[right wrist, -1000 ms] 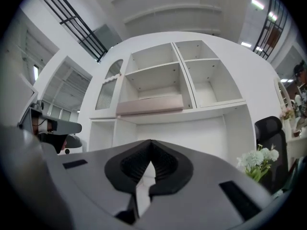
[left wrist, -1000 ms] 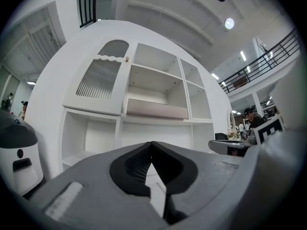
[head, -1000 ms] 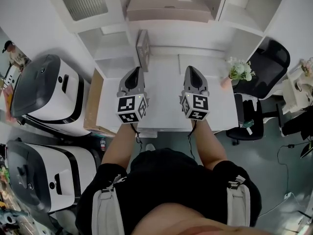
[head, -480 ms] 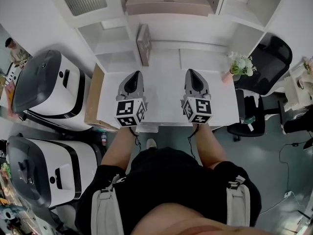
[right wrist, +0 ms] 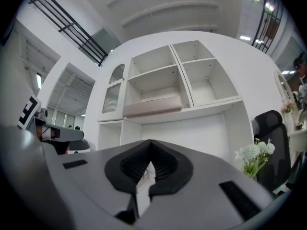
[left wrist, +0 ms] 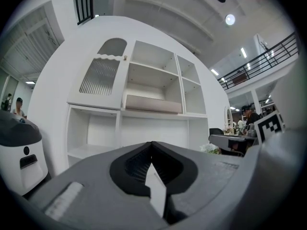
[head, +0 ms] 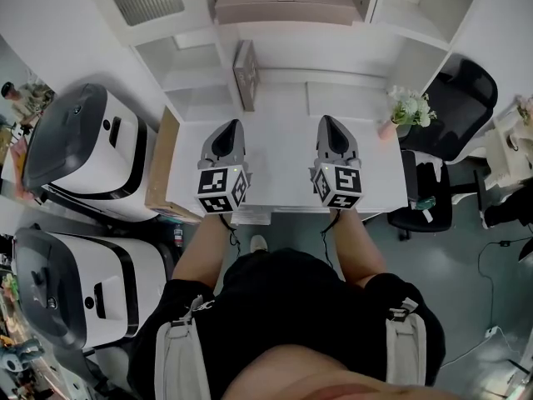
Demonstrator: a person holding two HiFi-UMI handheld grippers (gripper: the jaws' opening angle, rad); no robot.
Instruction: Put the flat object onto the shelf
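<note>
A thin grey-brown flat object (head: 244,75) stands on its edge at the back of the white desk (head: 279,186), leaning by the shelf divider. Above it, a wide beige box (head: 283,0) fills one shelf compartment, and it also shows in the left gripper view (left wrist: 153,103) and the right gripper view (right wrist: 152,106). My left gripper (head: 226,127) hovers over the desk's left half, shut and empty, short of the flat object. My right gripper (head: 328,122) is level with it over the right half, also shut with nothing in it. In both gripper views the jaws (left wrist: 152,145) (right wrist: 150,143) meet.
A small vase of white flowers (head: 405,111) sits at the desk's right edge, with a black office chair (head: 454,107) beyond it. Two large white-and-grey machines (head: 83,152) stand to the left. A cardboard box (head: 160,169) leans against the desk's left side.
Both grippers have drifted slightly back toward the person and the head view has shifted a little. Both stay shut, and the flat object has not moved.
</note>
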